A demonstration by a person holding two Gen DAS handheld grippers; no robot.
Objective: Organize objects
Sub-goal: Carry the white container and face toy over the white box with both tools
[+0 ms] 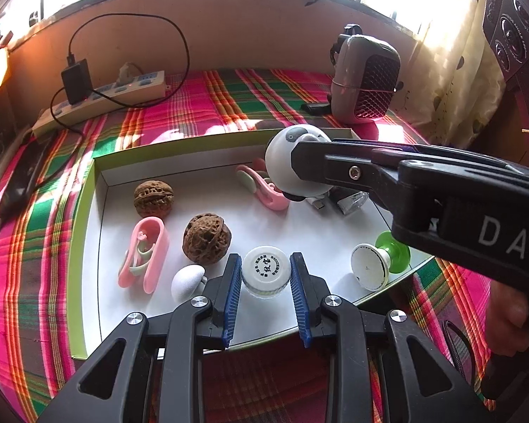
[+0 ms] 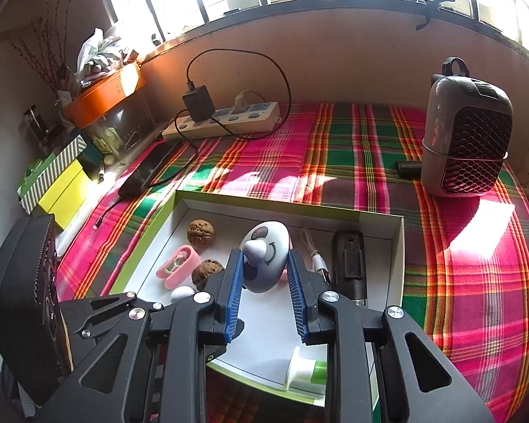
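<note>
The left gripper (image 1: 266, 275), low in the frame, has its jaws closed against a small white-capped jar (image 1: 265, 270) at the near edge of the white tray (image 1: 98, 211). At centre-right the right gripper (image 2: 264, 275) clamps a round panda toy (image 2: 264, 255), raised above the tray's far side. Two walnuts (image 1: 207, 239) lie centre-left.

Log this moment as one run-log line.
left gripper: shut on white-capped jar | right gripper: shut on panda toy | both over tray
</note>
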